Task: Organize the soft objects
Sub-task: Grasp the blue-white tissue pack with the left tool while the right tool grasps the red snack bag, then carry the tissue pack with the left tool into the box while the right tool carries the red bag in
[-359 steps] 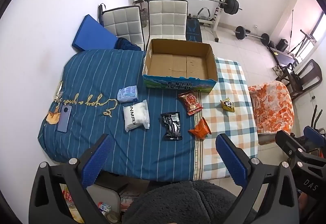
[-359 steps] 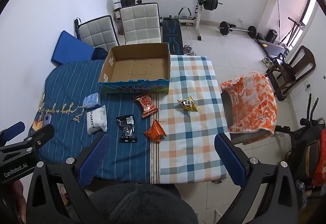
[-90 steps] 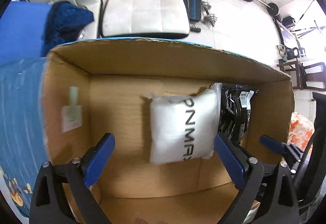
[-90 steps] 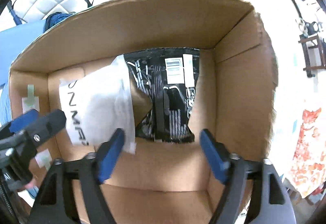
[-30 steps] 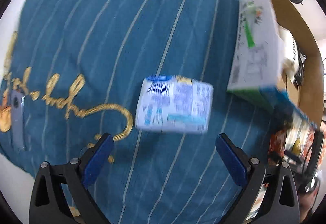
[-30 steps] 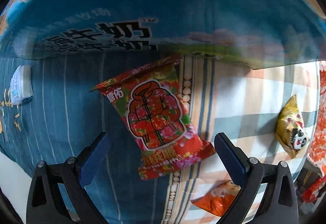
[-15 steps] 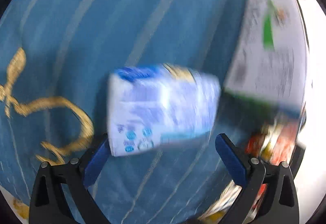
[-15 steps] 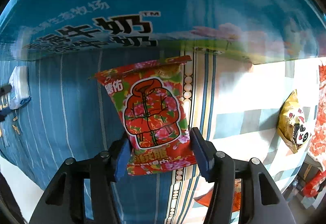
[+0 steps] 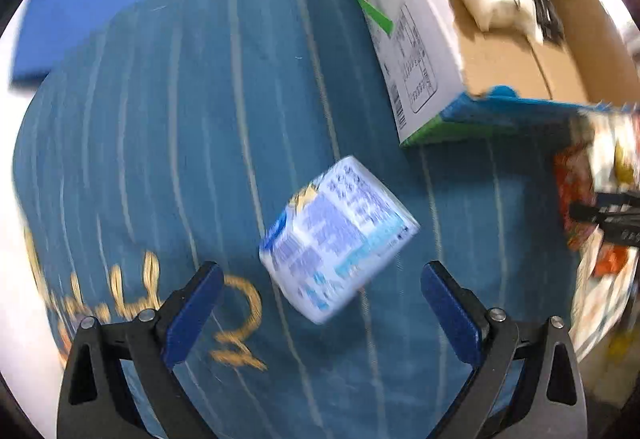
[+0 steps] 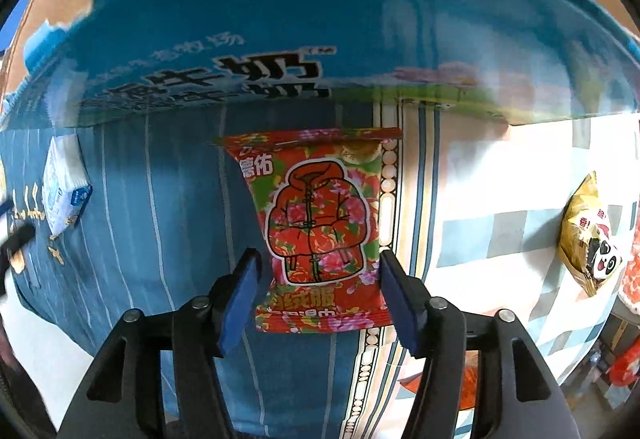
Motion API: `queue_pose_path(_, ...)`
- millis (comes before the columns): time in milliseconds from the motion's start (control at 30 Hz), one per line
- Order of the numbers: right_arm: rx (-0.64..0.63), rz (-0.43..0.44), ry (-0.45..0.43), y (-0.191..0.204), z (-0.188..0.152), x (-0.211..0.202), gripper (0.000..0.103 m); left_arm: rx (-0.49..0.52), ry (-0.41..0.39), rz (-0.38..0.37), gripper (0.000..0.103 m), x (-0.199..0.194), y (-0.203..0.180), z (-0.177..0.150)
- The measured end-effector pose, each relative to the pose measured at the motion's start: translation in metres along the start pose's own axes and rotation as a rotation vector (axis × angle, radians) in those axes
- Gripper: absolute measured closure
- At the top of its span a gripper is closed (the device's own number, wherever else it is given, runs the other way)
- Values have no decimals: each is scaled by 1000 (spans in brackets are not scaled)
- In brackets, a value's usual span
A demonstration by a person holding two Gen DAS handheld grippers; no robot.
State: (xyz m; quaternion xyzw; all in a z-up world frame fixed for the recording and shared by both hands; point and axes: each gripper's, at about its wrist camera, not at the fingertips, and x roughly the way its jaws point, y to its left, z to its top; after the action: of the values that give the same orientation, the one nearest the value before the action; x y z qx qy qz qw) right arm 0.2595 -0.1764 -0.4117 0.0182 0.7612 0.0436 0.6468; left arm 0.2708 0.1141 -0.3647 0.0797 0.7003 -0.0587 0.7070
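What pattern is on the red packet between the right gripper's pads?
A floral padded jacket on the red packet; right wrist view.

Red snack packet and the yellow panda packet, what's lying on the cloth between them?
Nothing: in the right wrist view, only bare checked cloth separates the red snack packet from the yellow panda packet.

We see a red floral snack packet [image 10: 320, 227] with a jacket drawing, a gold panda pouch [image 10: 588, 239], and a blurred pale-blue-and-white pack [image 9: 336, 235], perhaps tissues, on a teal white-striped cloth [image 9: 160, 119]; beside it lies a blue-orange checked cloth [image 10: 500, 199].
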Motion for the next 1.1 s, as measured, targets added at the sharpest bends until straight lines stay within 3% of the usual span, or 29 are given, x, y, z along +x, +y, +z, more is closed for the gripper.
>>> queue_pose_path(133, -14, -23, 15, 11, 3, 10, 34, 143, 120, -4, 2, 32, -7, 20)
queue_pose_path(267, -19, -35, 24, 18, 6, 12, 33, 188, 203, -12, 3, 62, -12, 25)
queue_pose_path(333, -27, -46, 31, 22, 8, 13, 33, 181, 190, -52, 12, 67, -20, 23)
queue_pose_path(400, -32, -56, 29, 28, 9, 13, 33, 162, 189, -82, 29, 68, -22, 24)
queue_pose_path(433, -38, -65, 32, 29, 9, 13, 34, 150, 190, -83, 31, 68, -22, 23)
queue_pose_path(500, -40, -71, 32, 35, 9, 14, 41, 118, 189, -87, 38, 67, -20, 21)
queue_pose_path(533, -42, -82, 34, 36, 7, 14, 50, 104, 189, -83, 39, 66, -20, 22)
queue_pose_path(700, -24, -73, 48, 39, -2, 14, 51, -116, 198, -137, 42, 61, -17, -8)
queue_pose_path(767, -13, -65, 54, 36, -4, 12, 51, -203, 204, -126, 42, 60, -17, -22)
queue_pose_path(867, 13, -35, 73, 34, -14, 14, 52, -327, 211, -197, 42, 59, -31, -51)
queue_pose_path(1000, 29, -13, 88, 28, -28, 13, 52, -442, 229, -306, 42, 61, -63, -85)
queue_pose_path(1100, 34, -15, 91, 27, -32, 10, 52, -475, 229, -341, 42, 63, -85, -98)
